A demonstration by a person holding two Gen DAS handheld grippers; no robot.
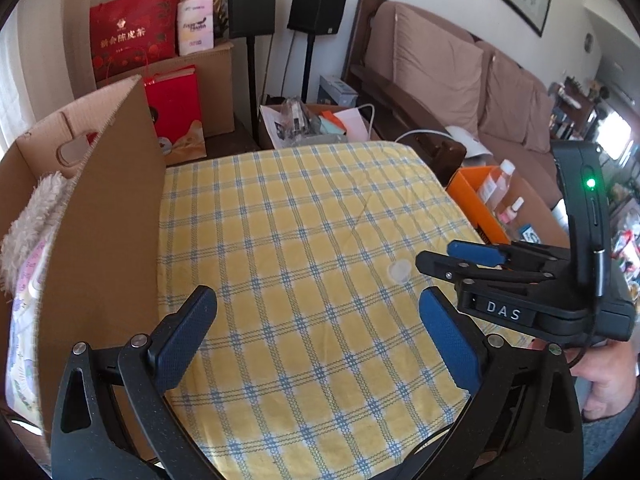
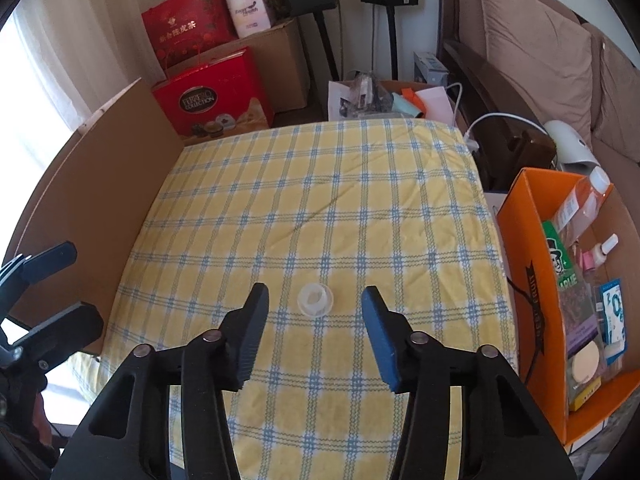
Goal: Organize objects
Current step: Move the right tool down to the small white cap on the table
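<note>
Both tongs (image 1: pixel 316 312) (image 2: pixel 316 308) gape empty; orange box (image 2: pixel 532 248) holds bottles (image 2: pixel 592 200).

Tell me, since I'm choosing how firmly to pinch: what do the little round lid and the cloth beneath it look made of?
Round lid: probably thin translucent plastic, milky and slightly glossy, since the check pattern shows faintly through it. Cloth: woven fabric, likely matte cotton, judging by its soft creases.

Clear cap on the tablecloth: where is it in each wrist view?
Left wrist: cap right of centre, just left of the right gripper.
Right wrist: cap lower centre, ahead of the fingertips.
Shared landmark: orange box off the cloth's right edge.
</note>
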